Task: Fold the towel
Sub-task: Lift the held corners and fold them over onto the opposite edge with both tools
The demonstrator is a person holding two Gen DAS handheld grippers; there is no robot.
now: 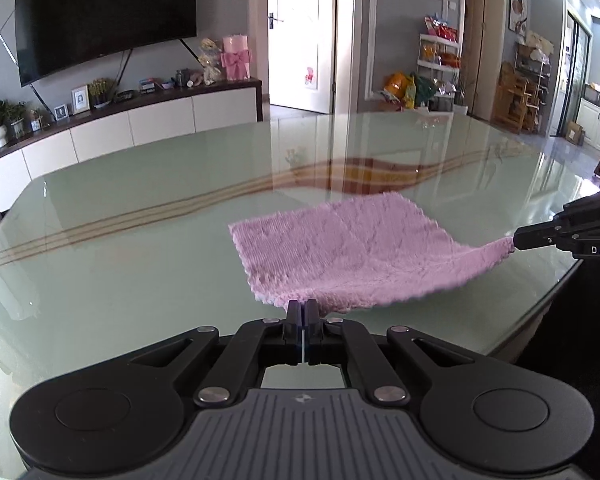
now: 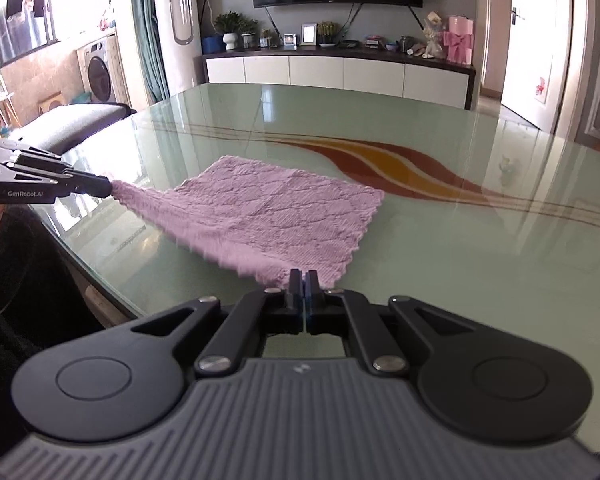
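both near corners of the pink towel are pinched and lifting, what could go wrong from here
1. The left hand-held gripper and right hand-held gripper each pinch only the very tip of a corner of the pink towel, so a corner could slip out mid-fold.
2. The far half rests on the smooth glass table; it may slide along instead of staying put, spoiling the fold line.
3. The near edge sags between the two grippers, so the corners may land misaligned.

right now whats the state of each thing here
towel: unfolded, near corners lifted, far part flat on table
left gripper: shut on a towel corner
right gripper: shut on the other near corner
table: glass top, bare apart from towel
door: ajar
tv: off
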